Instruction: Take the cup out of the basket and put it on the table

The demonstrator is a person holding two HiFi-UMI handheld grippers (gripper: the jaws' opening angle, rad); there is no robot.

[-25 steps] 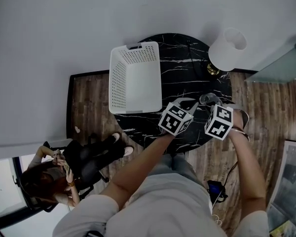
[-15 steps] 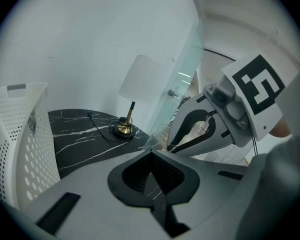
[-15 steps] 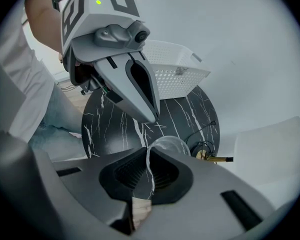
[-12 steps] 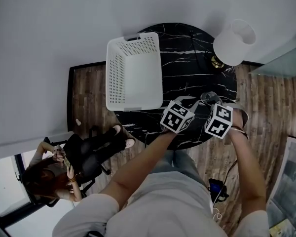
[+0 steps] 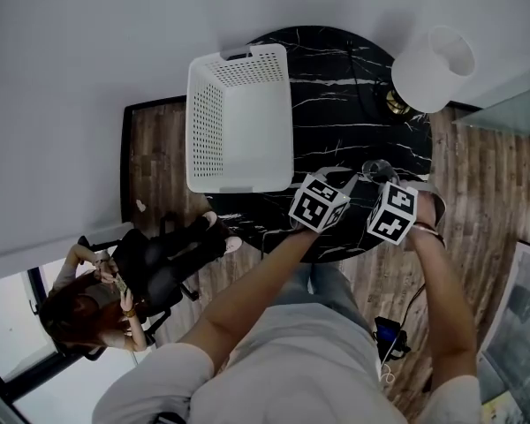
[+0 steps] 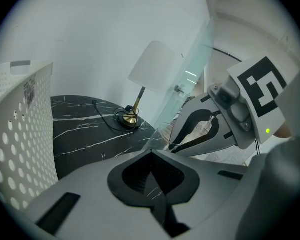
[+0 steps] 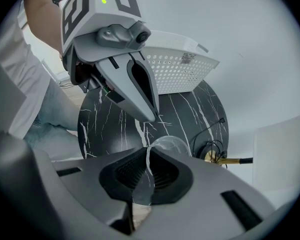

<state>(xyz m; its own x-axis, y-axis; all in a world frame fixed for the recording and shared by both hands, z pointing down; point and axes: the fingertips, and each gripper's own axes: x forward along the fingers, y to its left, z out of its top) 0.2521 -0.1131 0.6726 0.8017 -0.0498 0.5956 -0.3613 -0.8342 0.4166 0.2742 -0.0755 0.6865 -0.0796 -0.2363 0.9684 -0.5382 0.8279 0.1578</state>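
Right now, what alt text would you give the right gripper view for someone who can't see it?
The right claw is shut on the rim of a clear transparent cup over a round black marble table. The left claw, also shut, points down beside it; a white perforated plastic basket stands behind.

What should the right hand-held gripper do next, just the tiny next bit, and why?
Probably ease the clear cup straight down onto the black marble table: the right hand-held gripper pinches the cup's rim, already outside the white basket, over bare tabletop.
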